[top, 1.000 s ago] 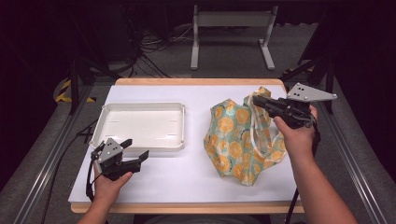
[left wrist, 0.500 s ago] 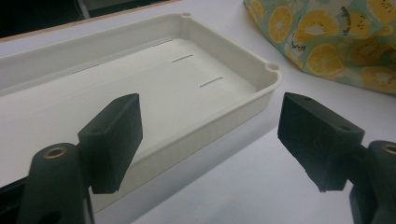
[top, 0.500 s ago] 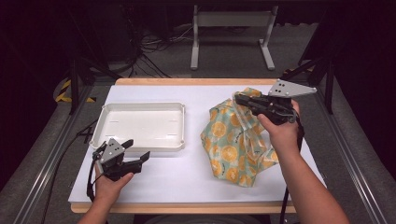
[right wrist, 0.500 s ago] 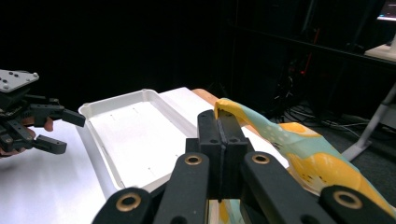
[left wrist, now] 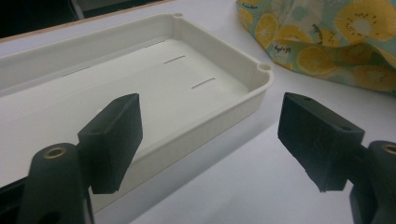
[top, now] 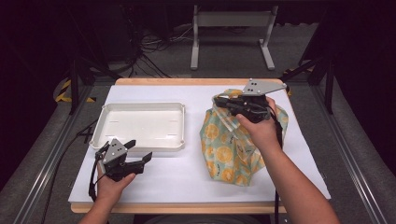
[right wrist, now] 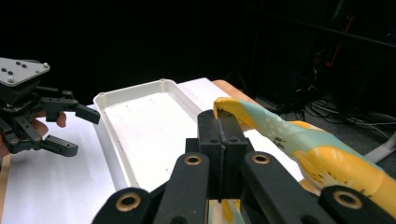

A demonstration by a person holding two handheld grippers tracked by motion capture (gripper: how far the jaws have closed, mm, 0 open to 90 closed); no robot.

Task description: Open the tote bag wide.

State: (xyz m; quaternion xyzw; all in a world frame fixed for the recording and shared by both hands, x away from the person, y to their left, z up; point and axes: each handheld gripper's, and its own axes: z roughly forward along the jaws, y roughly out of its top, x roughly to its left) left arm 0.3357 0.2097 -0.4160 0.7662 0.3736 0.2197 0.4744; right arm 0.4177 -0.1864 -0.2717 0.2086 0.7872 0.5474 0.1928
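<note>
Cloth bag (top: 238, 142), soft fabric in pale green printed with orange citrus slices, sits on the right half of the white table cover (top: 182, 172), with its lower body spread on the cover and its upper part drawn up to a peak. We note the right gripper (top: 219, 101) at that peak: in the right gripper view its two black jaws stand pressed flat together, and a fold of the cloth bag (right wrist: 280, 135) runs up beside and behind them. We take the jaws as clamped on the fabric at the bag's top edge, though the pinch itself is hidden behind the jaws. The person's right hand (top: 257, 128) wraps the gripper body above the bag.

Left of the bag, apart from it, lies the shallow white rectangular plastic tray (top: 100, 135), flat on the cover. In the left gripper view the tray's near corner (left wrist: 261, 70) is close to the bag's printed cloth (left wrist: 327, 46) but not touching it.

Left gripper (top: 139, 151) rests low over the cover just in front of the tray's near rim, jaws spread wide with nothing between them. The left hand (top: 109, 179) holds it from below.

Wooden table edge (top: 187, 208) shows beneath the cover.
</note>
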